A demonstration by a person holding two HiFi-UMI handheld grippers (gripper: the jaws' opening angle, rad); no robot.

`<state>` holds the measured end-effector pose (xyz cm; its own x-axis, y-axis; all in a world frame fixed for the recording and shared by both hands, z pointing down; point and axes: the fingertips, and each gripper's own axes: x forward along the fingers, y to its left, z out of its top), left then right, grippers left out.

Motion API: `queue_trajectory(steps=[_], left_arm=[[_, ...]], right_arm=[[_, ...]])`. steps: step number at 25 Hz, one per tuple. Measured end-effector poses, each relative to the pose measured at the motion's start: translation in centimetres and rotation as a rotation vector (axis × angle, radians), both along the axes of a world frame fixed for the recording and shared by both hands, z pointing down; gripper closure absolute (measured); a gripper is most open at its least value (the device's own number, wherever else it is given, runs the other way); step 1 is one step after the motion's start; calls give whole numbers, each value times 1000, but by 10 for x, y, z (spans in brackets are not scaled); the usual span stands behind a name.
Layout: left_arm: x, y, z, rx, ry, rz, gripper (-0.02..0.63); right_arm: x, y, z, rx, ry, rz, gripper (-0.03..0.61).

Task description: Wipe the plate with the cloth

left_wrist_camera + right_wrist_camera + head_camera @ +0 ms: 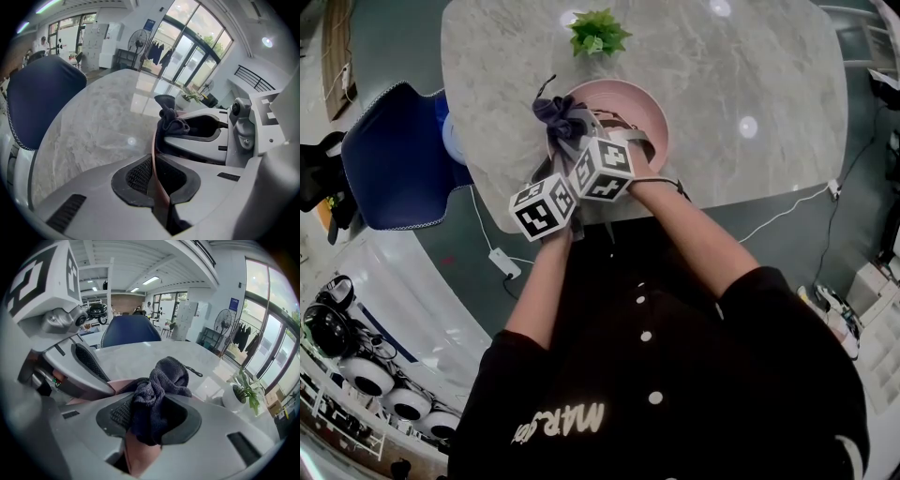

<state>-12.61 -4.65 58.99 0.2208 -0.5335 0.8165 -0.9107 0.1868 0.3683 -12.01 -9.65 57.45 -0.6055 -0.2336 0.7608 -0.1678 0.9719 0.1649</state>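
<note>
**A:** On our far left stands the blue chair [394, 155], pulled up to the marble table [750, 66].

**B:** Next comes our left gripper [153, 168]. Its jaws are nearly together, pinching the rim of the pink plate [628, 103] edge-on between the pads.

**A:** So the plate is by the table's near edge, right in front of us?

**B:** Yes, though we cannot tell whether it lies flat on the marble. The dark cloth [159, 380] is bunched at the plate's left side.

**A:** And our right gripper [149, 416]?

**B:** Its jaws are clamped on that cloth, which bulges out above the pads. It sits close beside the left gripper. Beyond the plate we see a small potted plant [598, 33] standing on the table.
</note>
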Motion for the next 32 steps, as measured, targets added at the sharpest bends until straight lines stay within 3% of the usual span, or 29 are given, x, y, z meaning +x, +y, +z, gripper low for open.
queue_trajectory(steps=[10,32], left_arm=[[0,1,-1,-1,6,-10,580],[0,1,-3,9,3,-17,580]], right_arm=[[17,0,0,-10,20,-27,437],[83,-4,0,15,82,15,436]])
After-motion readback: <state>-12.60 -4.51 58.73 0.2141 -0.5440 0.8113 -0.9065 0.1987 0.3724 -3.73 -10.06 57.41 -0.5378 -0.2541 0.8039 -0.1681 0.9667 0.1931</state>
